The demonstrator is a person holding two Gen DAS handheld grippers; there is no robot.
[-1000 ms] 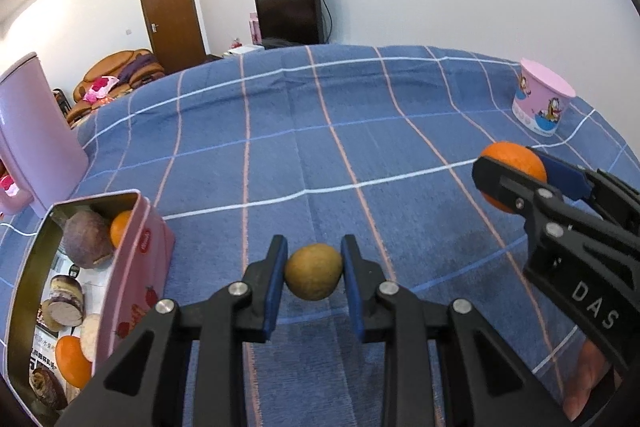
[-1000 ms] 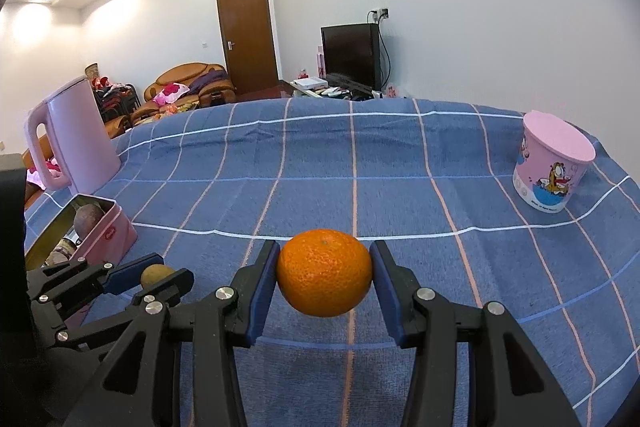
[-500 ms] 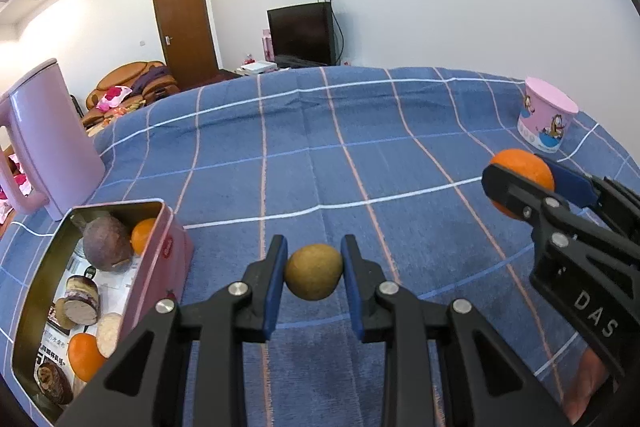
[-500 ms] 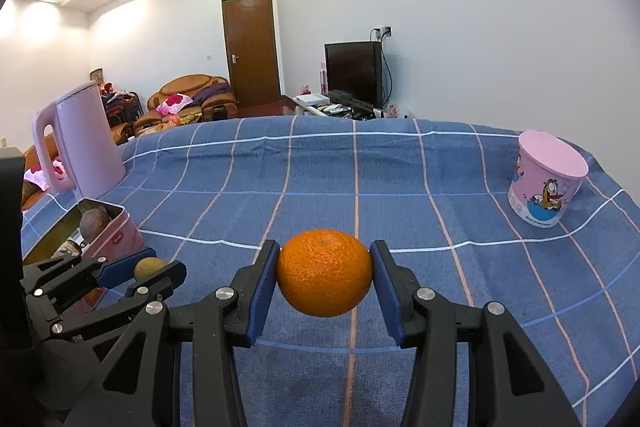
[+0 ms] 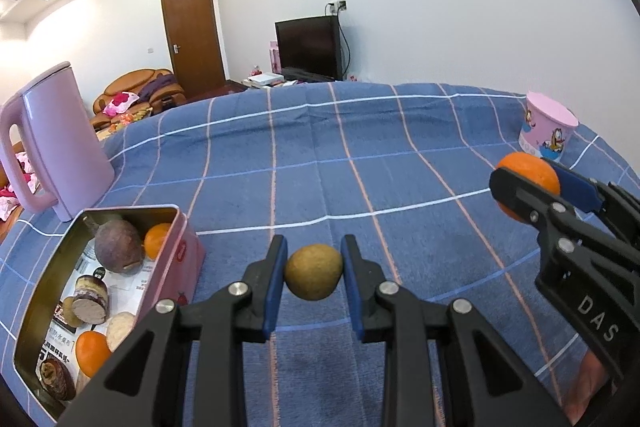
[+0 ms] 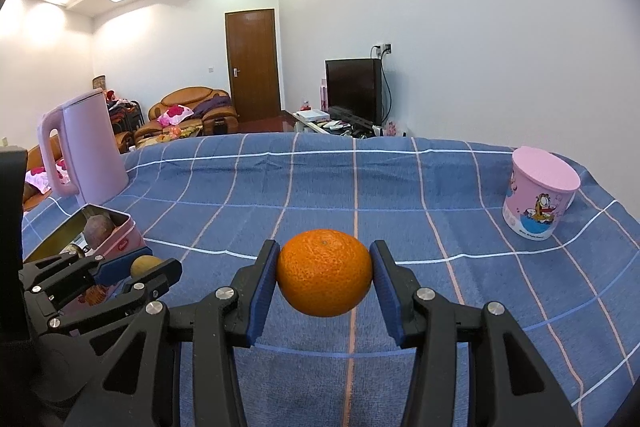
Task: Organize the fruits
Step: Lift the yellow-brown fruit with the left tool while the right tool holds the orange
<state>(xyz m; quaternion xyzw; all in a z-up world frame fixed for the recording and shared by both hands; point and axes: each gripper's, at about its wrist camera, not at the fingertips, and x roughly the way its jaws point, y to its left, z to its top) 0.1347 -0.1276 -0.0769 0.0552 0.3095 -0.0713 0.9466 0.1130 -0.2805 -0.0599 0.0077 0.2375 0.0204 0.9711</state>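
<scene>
My left gripper (image 5: pixel 314 273) is shut on a small brownish-green fruit (image 5: pixel 314 271) and holds it above the blue checked cloth, just right of the pink tin box (image 5: pixel 168 267). The tin holds a purple-brown fruit (image 5: pixel 119 246), oranges (image 5: pixel 157 239) and other fruit pieces. My right gripper (image 6: pixel 325 273) is shut on an orange (image 6: pixel 325 273) held above the cloth. It shows at the right of the left wrist view (image 5: pixel 528 183); the left gripper with its fruit (image 6: pixel 145 265) shows at the left of the right wrist view, in front of the tin (image 6: pixel 120 241).
A pink kettle (image 5: pixel 56 143) stands behind the tin at the left. A pink cartoon cup (image 6: pixel 538 193) stands upside down at the far right of the table. The blue checked cloth (image 5: pixel 320 167) covers the table. A TV, door and sofa are beyond.
Both grippers have risen and tilted up with their fruits still held; more of the room shows. The tin and kettle now sit further into the left wrist view.
</scene>
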